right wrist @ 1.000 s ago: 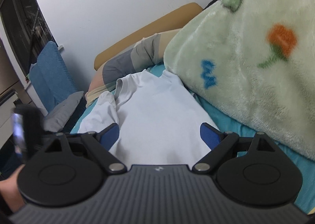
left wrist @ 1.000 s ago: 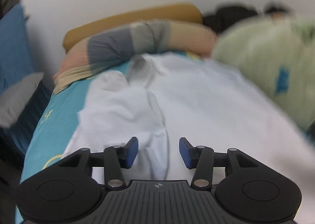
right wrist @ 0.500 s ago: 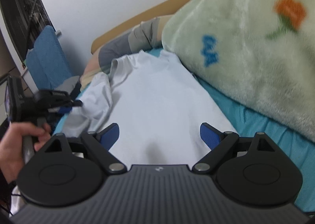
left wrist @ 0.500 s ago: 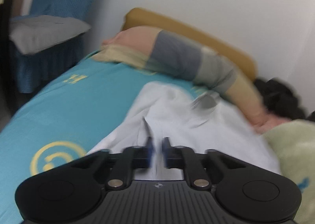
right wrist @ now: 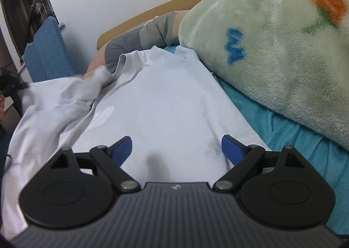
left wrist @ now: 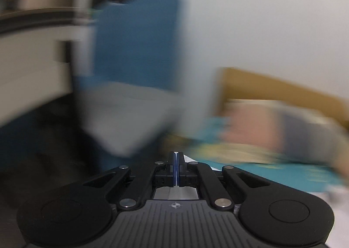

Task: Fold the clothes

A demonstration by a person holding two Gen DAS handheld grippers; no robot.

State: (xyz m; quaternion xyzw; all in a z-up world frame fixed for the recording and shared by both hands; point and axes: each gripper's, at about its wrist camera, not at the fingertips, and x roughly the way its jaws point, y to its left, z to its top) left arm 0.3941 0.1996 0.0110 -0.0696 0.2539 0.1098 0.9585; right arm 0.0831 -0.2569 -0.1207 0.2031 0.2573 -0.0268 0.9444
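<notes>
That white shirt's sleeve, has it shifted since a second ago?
Yes. The sleeve now stretches out leftward toward the blue chair, pulled by the left tongs.

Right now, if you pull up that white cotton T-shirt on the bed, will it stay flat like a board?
Probably not. The white cotton T-shirt already bunches into soft folds where its sleeve is stretched sideways, so it looks floppy. It likely sags and drags along the teal bedsheet, and seems light.

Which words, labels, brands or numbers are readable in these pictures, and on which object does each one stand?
No text is readable.
White shirt: a pale chest print, no letters legible.
Green blanket: only blue and orange pictures.
Each gripper body bears a small emblem, no words.
The left wrist view is blurred.
</notes>
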